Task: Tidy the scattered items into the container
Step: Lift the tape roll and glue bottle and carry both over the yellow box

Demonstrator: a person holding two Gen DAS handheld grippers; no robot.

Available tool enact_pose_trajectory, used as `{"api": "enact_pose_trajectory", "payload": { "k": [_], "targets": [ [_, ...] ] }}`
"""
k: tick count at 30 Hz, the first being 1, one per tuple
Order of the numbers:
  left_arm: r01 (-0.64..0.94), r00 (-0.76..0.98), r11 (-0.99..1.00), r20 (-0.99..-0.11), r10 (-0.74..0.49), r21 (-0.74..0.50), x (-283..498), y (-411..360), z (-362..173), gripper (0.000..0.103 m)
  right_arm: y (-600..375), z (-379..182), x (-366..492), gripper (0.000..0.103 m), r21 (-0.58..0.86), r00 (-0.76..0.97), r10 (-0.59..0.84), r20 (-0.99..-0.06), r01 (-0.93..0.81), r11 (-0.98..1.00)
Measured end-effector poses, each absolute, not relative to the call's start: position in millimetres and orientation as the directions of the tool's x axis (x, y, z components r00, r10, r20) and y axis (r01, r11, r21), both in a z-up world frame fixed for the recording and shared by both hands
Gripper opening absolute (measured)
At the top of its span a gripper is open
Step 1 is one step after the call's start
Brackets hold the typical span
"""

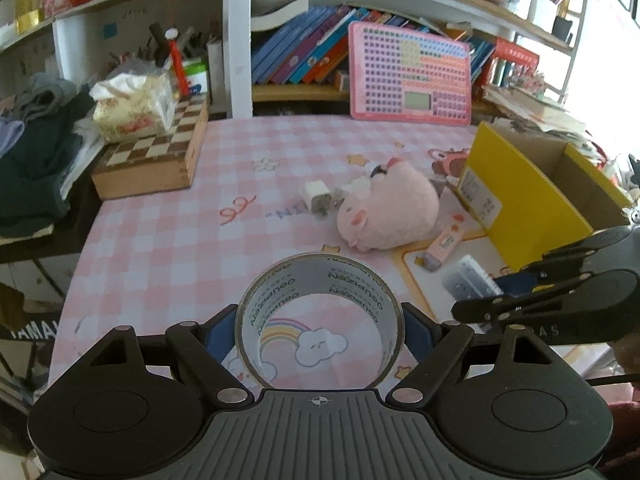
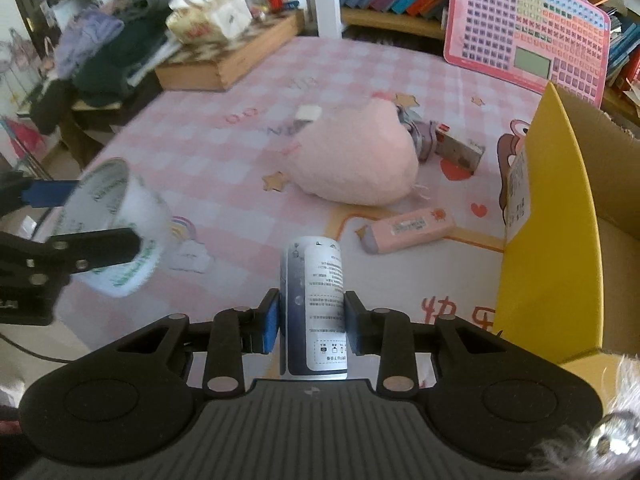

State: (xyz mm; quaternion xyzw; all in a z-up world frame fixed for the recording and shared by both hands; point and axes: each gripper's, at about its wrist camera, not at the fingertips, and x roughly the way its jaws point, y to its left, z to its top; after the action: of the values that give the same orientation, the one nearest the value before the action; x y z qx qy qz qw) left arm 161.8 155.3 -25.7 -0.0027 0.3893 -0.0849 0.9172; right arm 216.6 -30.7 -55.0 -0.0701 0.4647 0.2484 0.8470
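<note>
Over the pink checked table (image 1: 168,240), left tool (image 1: 320,326) pinches a light, stiff tape roll (image 1: 320,280) across its rim; right tool (image 2: 310,316) clamps a slick little pack (image 2: 316,304) mid-body, both bound for the yellow box (image 2: 556,248).

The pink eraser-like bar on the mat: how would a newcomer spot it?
Start at the yellow cardboard box. Beside its wall, in front of the pink plush, the pink bar lies flat. Unlike its neighbours it is slim, rectangular and has a grey end.

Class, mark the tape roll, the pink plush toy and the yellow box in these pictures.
tape roll (image 1: 320,280): left wrist view, top of its outer band.
pink plush toy (image 2: 356,160): right wrist view, middle of its body.
yellow box (image 2: 556,240): right wrist view, its near yellow wall.
</note>
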Motion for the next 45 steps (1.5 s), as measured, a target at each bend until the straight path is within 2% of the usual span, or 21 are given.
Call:
{"api": "enact_pose_trajectory", "payload": {
  "k": [12,18,22,45],
  "targets": [
    [0.239,0.716,0.970,-0.667,-0.207,-0.044,145.0,153.7,-6.1,0.085,-34.8,-22.0,181.8,0.031,0.118,0.509,0.374,-0.776,-0.465,0.877],
    [0.286,0.694,0.951,-0.659,-0.289,-0.116,139.8,160.4,3.7,0.085,-41.7,-15.7,162.4,0.031,0.115,0.529,0.359,-0.769,-0.438,0.891],
    [0.328,0.696,0.938,-0.643,-0.320,-0.111,131.4,157.8,11.2,0.085,-47.9,-7.7,146.5,0.031,0.110,0.565,0.345,-0.749,-0.407,0.907],
    [0.531,0.616,0.839,-0.628,-0.476,-0.115,111.7,120.7,10.6,0.085,-71.4,-4.9,92.3,0.031,0.112,0.641,0.228,-0.733,-0.217,0.970]
  ]
}}
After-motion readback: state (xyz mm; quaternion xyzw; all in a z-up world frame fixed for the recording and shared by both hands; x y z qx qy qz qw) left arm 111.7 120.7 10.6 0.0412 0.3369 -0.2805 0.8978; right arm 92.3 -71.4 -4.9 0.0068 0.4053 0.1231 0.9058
